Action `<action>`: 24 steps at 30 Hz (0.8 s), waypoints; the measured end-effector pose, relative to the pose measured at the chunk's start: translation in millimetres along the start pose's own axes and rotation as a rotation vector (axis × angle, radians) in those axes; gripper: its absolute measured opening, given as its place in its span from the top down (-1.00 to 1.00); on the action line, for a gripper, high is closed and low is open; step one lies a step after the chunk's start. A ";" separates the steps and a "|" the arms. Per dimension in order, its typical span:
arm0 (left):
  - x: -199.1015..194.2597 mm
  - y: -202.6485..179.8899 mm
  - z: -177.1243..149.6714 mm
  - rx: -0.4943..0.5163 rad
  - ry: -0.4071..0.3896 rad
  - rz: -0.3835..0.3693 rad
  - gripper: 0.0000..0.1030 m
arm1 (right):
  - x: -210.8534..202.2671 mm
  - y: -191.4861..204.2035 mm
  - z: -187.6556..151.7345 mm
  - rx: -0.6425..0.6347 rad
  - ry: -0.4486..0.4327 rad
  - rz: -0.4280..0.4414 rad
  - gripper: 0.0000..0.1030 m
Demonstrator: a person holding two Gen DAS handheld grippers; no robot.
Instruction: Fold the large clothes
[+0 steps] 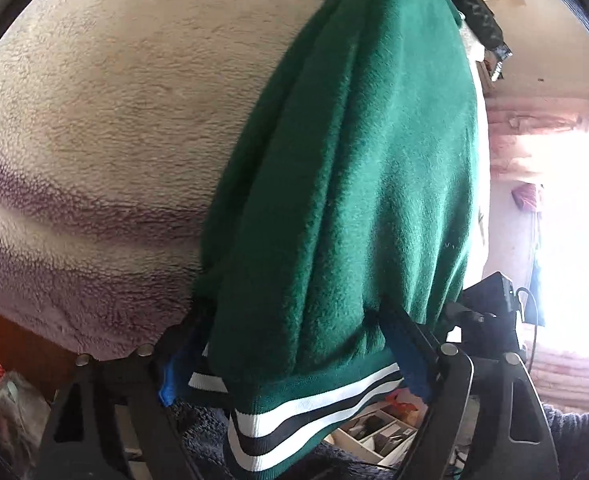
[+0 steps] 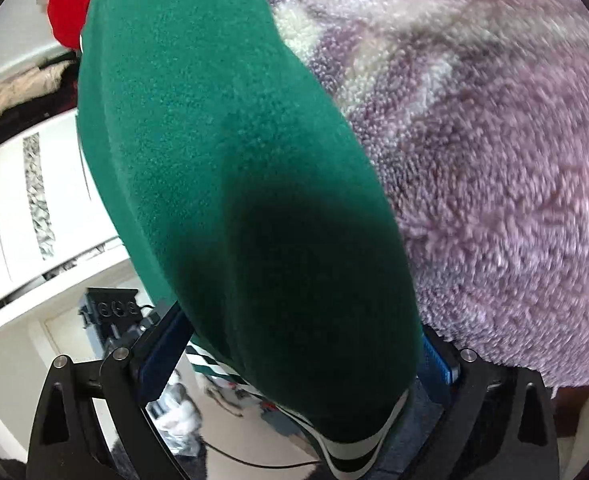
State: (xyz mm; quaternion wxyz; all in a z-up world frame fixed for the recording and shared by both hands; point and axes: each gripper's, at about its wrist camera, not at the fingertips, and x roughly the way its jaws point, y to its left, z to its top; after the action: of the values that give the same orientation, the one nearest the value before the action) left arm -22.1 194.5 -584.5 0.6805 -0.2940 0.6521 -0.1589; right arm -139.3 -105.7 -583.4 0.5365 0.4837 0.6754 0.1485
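A dark green fleece garment (image 1: 354, 160) with a white and black striped hem (image 1: 294, 412) lies along a cream and purple fleece blanket (image 1: 94, 120). In the left wrist view its hem end sits between the wide-set jaws of my left gripper (image 1: 290, 320), whose blue pads (image 1: 408, 364) stand beside the cloth without pinching it. The right wrist view shows the same green garment (image 2: 214, 140) filling the gap of my right gripper (image 2: 300, 324). That gripper is also open, and the striped hem (image 2: 354, 452) hangs below its pads (image 2: 438, 360).
The purple blanket (image 2: 494, 160) fills the right side. A red cloth (image 2: 70, 0), a white cupboard (image 2: 14, 200) and beige clothes (image 2: 22, 84) lie to the left. A black device (image 1: 490, 308), an open box of small items (image 1: 378, 428) and a dark jacket (image 1: 474, 4) are near.
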 end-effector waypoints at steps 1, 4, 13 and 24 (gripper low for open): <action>-1.5 -1.6 -1.4 0.008 -0.010 0.004 -0.59 | 0.0 -2.8 -3.1 0.011 -0.001 0.027 -0.78; -6.0 -8.2 -7.5 0.037 -0.038 0.078 -0.19 | -0.9 -9.9 -14.8 0.044 -0.005 0.037 -0.29; -47.8 -38.5 -7.6 0.007 -0.028 0.111 0.66 | -25.1 19.2 -35.2 0.036 0.024 0.087 0.38; -160.1 -105.3 69.9 -0.072 -0.249 -0.070 0.69 | -98.0 129.7 -30.9 -0.050 -0.002 0.348 0.46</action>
State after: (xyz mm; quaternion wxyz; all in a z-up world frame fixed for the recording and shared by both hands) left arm 48.2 222.2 -395.1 0.7391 -0.3584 0.5573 -0.1214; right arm -106.4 -112.2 -421.4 0.5153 0.5797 0.5772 0.2554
